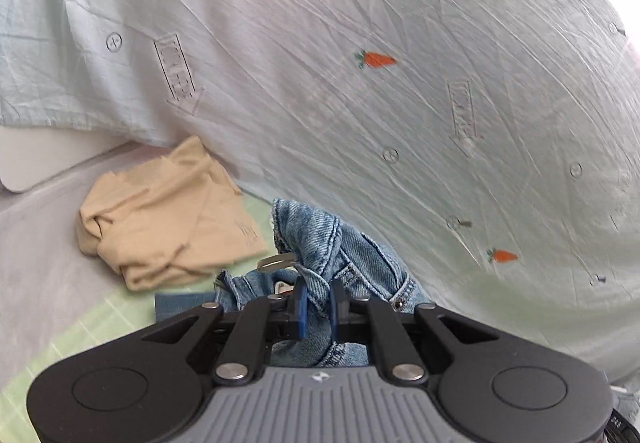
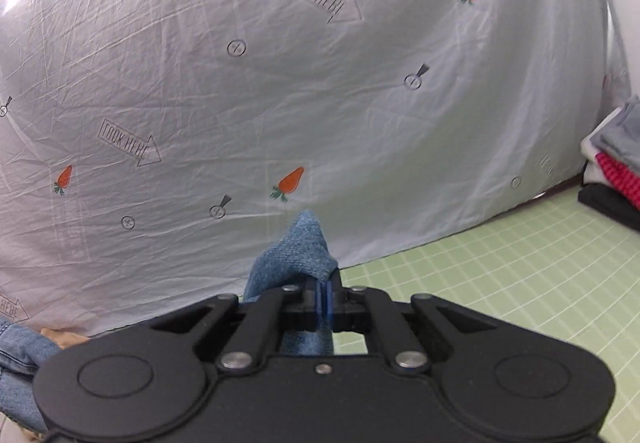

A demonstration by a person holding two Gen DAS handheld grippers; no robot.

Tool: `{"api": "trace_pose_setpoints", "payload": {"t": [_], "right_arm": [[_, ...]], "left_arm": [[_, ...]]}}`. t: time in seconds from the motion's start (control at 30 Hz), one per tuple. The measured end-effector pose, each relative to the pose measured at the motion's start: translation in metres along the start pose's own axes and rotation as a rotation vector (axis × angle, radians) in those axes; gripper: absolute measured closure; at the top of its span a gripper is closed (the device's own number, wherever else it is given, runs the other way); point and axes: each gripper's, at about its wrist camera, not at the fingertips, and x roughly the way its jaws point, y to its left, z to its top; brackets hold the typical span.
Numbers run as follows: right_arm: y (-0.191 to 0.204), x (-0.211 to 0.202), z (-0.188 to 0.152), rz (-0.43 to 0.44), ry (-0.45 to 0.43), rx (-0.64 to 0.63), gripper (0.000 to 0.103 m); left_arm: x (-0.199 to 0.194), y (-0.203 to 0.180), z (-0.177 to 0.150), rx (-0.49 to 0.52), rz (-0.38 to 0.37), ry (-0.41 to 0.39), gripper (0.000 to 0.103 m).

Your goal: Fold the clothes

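A blue denim garment [image 1: 340,251] bunches up in front of my left gripper [image 1: 318,301], which is shut on a fold of it between the blue pads. In the right wrist view another part of the same denim [image 2: 292,255] sticks up as a peak, and my right gripper [image 2: 325,297] is shut on it with the pads nearly together. More denim [image 2: 16,347] hangs at the lower left of that view. A folded beige garment [image 1: 168,215] lies on the surface to the left of the denim.
A pale sheet printed with carrots and arrows [image 2: 320,83] hangs as a backdrop close ahead in both views. The green gridded mat [image 2: 500,275] stretches to the right. A stack of folded clothes [image 2: 612,167] sits at the far right. A white board [image 1: 44,159] lies at far left.
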Motion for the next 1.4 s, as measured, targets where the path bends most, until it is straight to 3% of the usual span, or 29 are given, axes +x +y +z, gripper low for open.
{"api": "trace_pose_setpoints", "payload": {"t": [0.07,0.17,0.27,0.3,0.37,0.5,0.57,0.6,0.73,0.87,0.97,1.3,1.33,1.4], "right_arm": [[-0.034,-0.004,-0.001,-0.067,0.027,-0.013,0.100],[-0.080,0.003,-0.017,-0.123,0.195,-0.019,0.097],[-0.087,0.001,-0.028,-0.119,0.244,-0.040,0.089],[-0.088,0.000,-0.031,-0.117,0.257,-0.047,0.085],[-0.091,-0.001,-0.038,-0.113,0.284,-0.062,0.058],[-0.097,-0.004,-0.052,-0.104,0.339,-0.092,0.043],[-0.100,-0.006,-0.058,-0.100,0.366,-0.107,0.024],[-0.102,-0.007,-0.062,-0.098,0.379,-0.114,0.021],[-0.099,-0.005,-0.064,-0.063,0.394,-0.123,0.020],[-0.071,0.006,-0.061,0.014,0.390,-0.160,0.015],[-0.044,0.015,-0.059,0.085,0.387,-0.200,0.007],[0.062,0.059,-0.082,0.335,0.499,-0.302,0.007],[0.069,0.063,-0.085,0.362,0.515,-0.305,0.010],[0.082,0.074,-0.094,0.393,0.569,-0.304,0.027]], "left_arm": [[0.006,-0.003,-0.035,-0.024,0.008,0.107,0.091],[0.019,0.001,-0.085,-0.041,0.072,0.278,0.090],[0.025,0.019,-0.127,-0.116,0.185,0.422,0.089],[0.020,0.025,-0.134,-0.146,0.199,0.424,0.088],[0.006,0.032,-0.137,-0.192,0.206,0.391,0.085],[-0.015,0.031,-0.126,-0.204,0.222,0.294,0.075],[-0.022,0.028,-0.119,-0.200,0.223,0.255,0.070],[-0.023,0.028,-0.114,-0.198,0.220,0.240,0.069],[-0.024,0.023,-0.099,-0.150,0.238,0.195,0.058],[-0.008,0.022,-0.088,-0.110,0.240,0.218,0.050],[0.013,0.028,-0.085,-0.122,0.239,0.275,0.047],[0.065,0.049,-0.087,-0.112,0.228,0.460,0.044],[0.067,0.052,-0.086,-0.118,0.212,0.468,0.044],[0.073,0.052,-0.086,-0.103,0.198,0.486,0.044]]}}
